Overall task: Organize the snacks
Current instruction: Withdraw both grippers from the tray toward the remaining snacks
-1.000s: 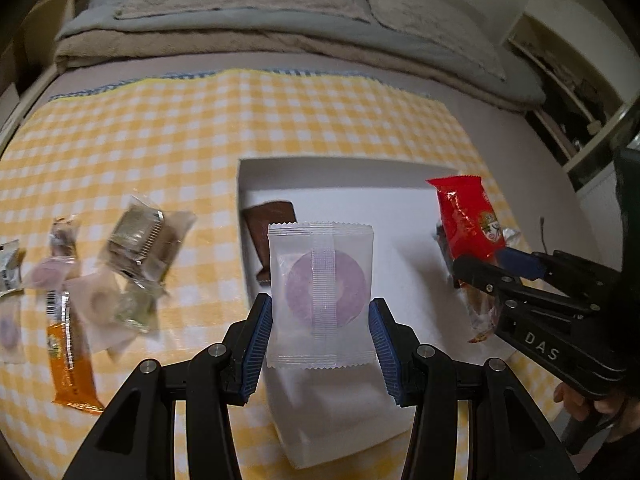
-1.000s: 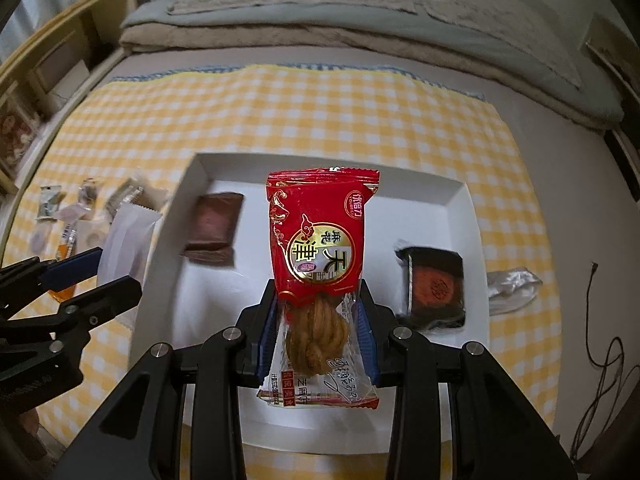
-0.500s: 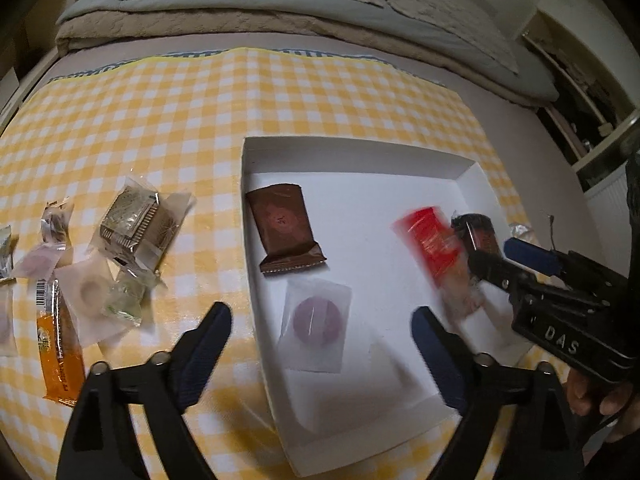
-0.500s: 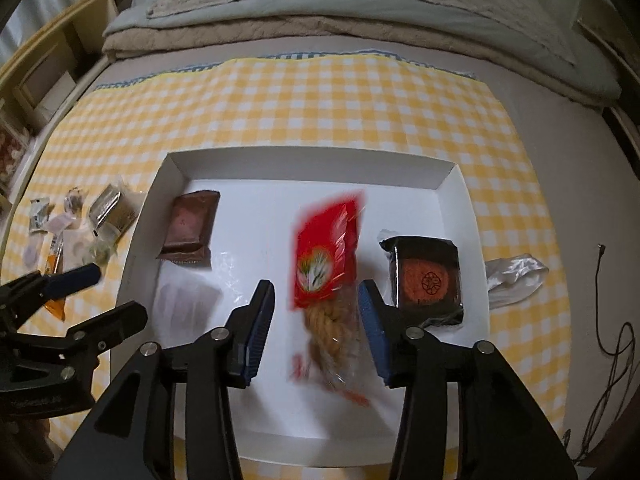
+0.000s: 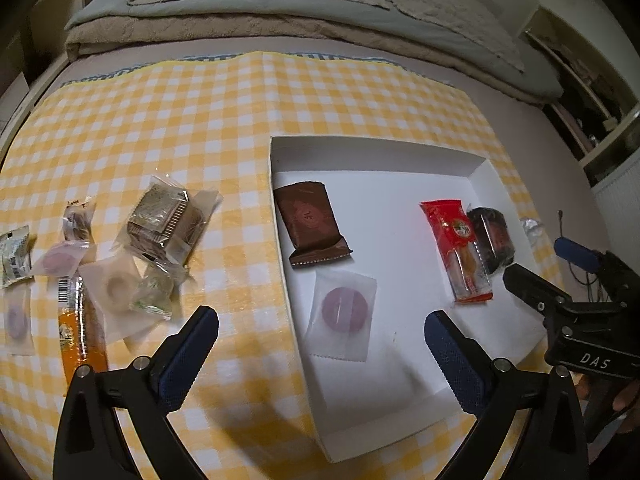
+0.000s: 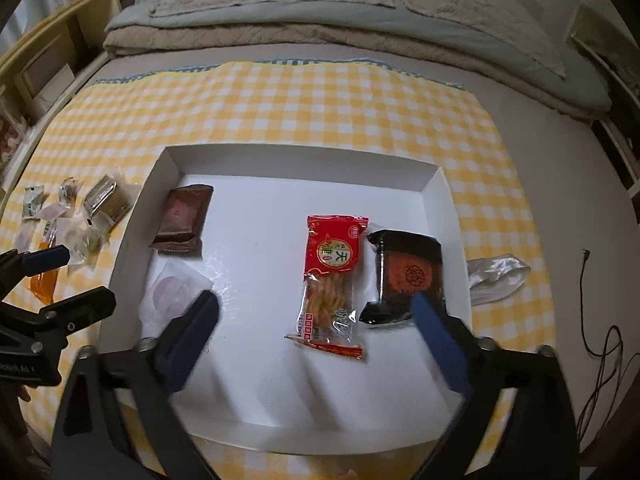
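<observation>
Both hand-held grippers, left (image 5: 320, 344) and right (image 6: 314, 320), hang wide open and empty over the white tray (image 6: 448, 200), probably since the red snack pack (image 6: 332, 268) and round purple wafer (image 5: 344, 312) lie inside it, while loose snacks (image 5: 120, 264) wait on the checkered cloth (image 5: 240, 120) to the left.

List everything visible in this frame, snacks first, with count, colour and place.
Tray: one, white, on the checked cloth.
Brown packet: one, in the tray, far left.
Round purple sweet: one, clear wrapper, in the tray, near left.
Red twist packet: one, tray middle.
Black cake box: one, tray right.
Loose snacks: several, mixed, on the cloth left of the tray.
Silver wrapper: one, right of the tray.
Cloth: one, yellow-white check.
Left claw: open, empty.
Right claw: open, empty.
</observation>
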A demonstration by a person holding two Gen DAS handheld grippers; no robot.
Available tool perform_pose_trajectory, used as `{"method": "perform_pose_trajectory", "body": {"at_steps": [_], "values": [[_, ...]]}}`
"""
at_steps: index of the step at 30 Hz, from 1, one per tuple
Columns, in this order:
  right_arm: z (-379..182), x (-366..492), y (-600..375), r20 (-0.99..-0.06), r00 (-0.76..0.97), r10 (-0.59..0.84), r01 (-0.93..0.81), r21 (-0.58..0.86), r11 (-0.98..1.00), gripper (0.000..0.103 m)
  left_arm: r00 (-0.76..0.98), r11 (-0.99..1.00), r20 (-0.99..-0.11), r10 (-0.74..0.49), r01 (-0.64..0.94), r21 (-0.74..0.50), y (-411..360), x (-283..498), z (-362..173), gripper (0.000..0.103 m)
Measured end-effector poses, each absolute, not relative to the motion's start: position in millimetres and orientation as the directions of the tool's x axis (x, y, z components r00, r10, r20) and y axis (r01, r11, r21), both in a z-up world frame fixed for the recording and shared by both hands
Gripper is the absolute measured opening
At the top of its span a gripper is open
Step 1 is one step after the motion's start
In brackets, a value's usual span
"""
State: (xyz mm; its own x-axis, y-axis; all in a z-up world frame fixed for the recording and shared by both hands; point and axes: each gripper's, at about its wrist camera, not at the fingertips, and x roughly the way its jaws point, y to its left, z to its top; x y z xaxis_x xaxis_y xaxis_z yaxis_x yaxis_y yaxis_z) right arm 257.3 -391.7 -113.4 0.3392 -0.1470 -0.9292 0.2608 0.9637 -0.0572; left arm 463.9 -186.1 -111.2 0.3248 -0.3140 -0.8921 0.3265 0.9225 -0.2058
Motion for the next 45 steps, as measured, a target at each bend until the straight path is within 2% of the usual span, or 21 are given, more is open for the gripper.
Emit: {"method": "perform_pose_trajectory", "body": {"at_steps": [11, 24, 38, 41, 45], "values": [[-82, 248, -372, -0.9, 0.412, -0.139, 0.283, -0.019, 0.959, 0.103, 0.413, 0.926, -0.856, -0.311, 0.337, -0.173, -140, 438, -65, 0.103], [-77, 269, -295, -0.889, 0.456, -0.051, 0.191, 0.042, 0.981, 0.103, 0.499, 0.968, -0.841, -0.209, 0.225, -0.108, -33, 405, -34, 0.103], [-99, 298, -208, -0.894, 0.443, 0.075, 0.076, 0.12, 0.99, 0.103, 0.482, 0.989, -0.868, -0.119, 0.133, -0.061, 38, 399, -42, 0.103], [-110, 309, -202, -0.899, 0.424, 0.108, 0.103, 0.166, 0.981, 0.103, 0.46, 0.988, -0.88, -0.116, 0.143, -0.056, 36, 402, -51, 0.103], [-128, 327, -204, -0.895, 0.391, 0.215, 0.169, 0.3, 0.939, 0.103, 0.429, 0.983, -0.899, -0.088, 0.186, -0.007, 20, 407, -71, 0.103]]}}
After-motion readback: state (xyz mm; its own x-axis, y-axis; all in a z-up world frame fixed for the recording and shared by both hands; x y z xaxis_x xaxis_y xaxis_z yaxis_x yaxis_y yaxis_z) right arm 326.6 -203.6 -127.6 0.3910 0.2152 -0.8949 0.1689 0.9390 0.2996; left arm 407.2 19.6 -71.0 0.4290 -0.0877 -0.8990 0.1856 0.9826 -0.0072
